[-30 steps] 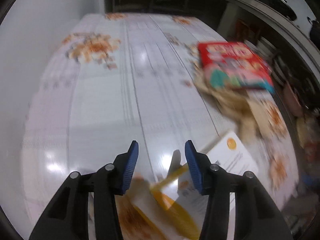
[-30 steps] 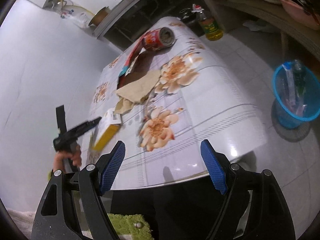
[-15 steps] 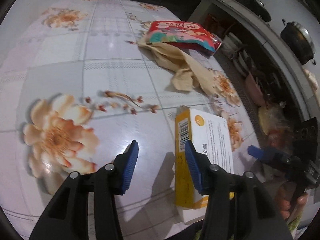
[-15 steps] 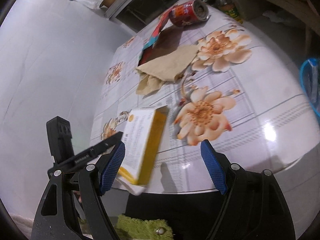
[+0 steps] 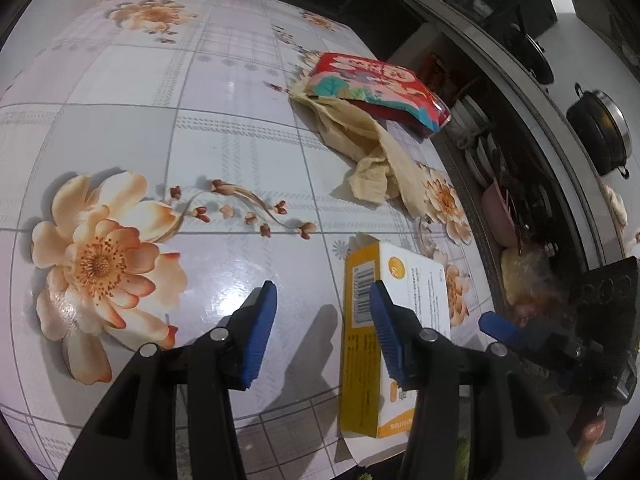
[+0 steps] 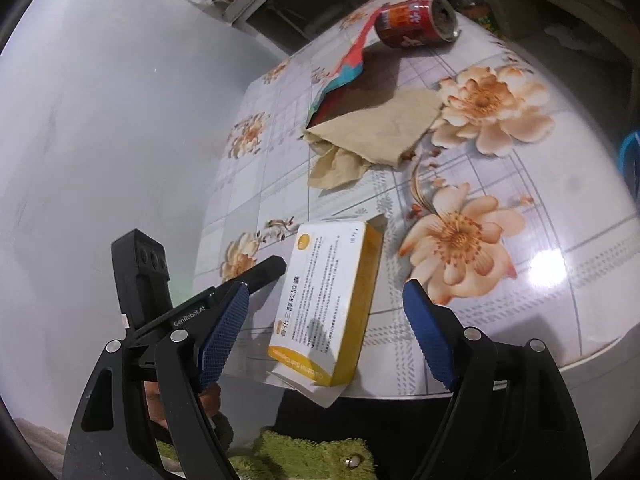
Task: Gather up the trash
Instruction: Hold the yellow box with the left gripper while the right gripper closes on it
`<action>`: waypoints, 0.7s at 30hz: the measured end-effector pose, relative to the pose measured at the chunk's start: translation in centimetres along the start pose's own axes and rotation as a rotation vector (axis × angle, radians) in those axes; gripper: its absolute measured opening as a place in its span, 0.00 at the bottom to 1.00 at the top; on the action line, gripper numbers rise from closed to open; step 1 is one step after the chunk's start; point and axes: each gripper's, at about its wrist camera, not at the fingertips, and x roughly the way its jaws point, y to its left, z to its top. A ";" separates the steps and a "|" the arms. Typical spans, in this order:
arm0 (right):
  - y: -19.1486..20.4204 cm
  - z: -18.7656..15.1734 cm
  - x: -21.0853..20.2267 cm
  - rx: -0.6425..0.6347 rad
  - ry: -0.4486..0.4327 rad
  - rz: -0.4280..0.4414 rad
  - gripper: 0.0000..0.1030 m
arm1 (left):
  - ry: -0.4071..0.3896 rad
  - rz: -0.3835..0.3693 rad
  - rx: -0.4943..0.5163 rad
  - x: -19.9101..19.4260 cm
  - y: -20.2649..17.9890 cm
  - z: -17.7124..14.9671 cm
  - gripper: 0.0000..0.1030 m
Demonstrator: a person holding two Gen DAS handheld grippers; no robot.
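A yellow and white carton (image 5: 400,320) lies at the near edge of the flowered table (image 5: 160,120); it also shows in the right wrist view (image 6: 332,304). A crumpled beige paper (image 5: 372,152) and a red snack wrapper (image 5: 376,84) lie farther back. A red can (image 6: 416,22) lies on its side at the far end. My left gripper (image 5: 322,312) is open and empty, just left of the carton. My right gripper (image 6: 326,312) is open, low over the carton's near end, not touching it.
A blue bin (image 6: 630,160) stands on the floor to the right of the table. Shelves with dishes and a black pot (image 5: 600,128) line the right side. A green mat (image 6: 312,452) lies below the table edge. A white wall (image 6: 100,120) is on the left.
Both grippers have moved in toward the carton at the table's near edge. The left gripper swung from the table's middle to beside the carton. Both stay open.
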 end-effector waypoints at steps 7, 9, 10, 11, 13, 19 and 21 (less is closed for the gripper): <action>-1.2 -1.0 -0.7 0.059 0.004 -0.045 0.74 | -0.002 0.015 -0.031 -0.5 0.6 -0.1 0.45; -1.4 -1.2 -0.9 0.077 0.004 -0.039 0.74 | 0.006 0.047 -0.032 -0.4 0.4 0.2 0.45; -1.5 -1.2 -1.0 0.082 -0.002 -0.044 0.74 | 0.014 0.047 -0.037 -0.4 0.2 0.3 0.45; -1.5 -1.2 -1.0 0.086 -0.005 -0.052 0.74 | 0.019 0.030 -0.038 -0.3 0.2 0.4 0.45; -1.5 -1.1 -1.0 0.093 -0.012 -0.055 0.74 | 0.021 0.028 -0.028 -0.2 0.0 0.5 0.45; -1.6 -1.4 -0.4 0.099 -0.002 -0.067 0.74 | 0.017 0.035 -0.022 -0.2 0.2 0.4 0.45; -1.6 -1.3 -0.1 0.103 0.004 -0.065 0.74 | 0.012 0.044 -0.023 -0.3 0.3 0.4 0.45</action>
